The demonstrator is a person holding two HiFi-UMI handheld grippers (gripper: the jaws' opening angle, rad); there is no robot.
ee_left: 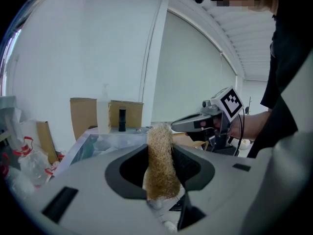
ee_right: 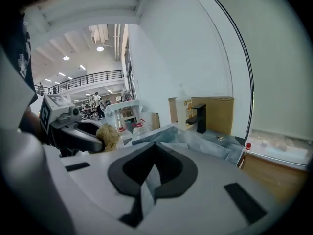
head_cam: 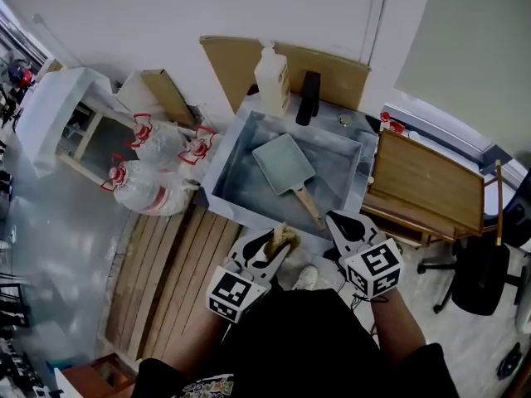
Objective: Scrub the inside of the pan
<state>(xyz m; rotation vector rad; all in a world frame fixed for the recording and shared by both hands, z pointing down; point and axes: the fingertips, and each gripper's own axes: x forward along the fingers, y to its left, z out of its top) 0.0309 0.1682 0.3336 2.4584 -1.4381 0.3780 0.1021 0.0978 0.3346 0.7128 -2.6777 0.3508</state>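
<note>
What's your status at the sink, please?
Left gripper shut on scrubber; right gripper shut, empty. Pan in sink, untouched. Nothing blocking it.

Rough fibrous scrubber [ee_left: 159, 163], wooden pan handle [head_cam: 309, 206]

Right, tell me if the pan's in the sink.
In: the pan lies flat on the floor of the sink, wooden handle toward the person.

Pale grey left tongs [head_cam: 278, 240] and right tongs [head_cam: 338, 222], black-lined, white cubes [head_cam: 230, 293] with black square markers, black shirt [head_cam: 290, 338].
</note>
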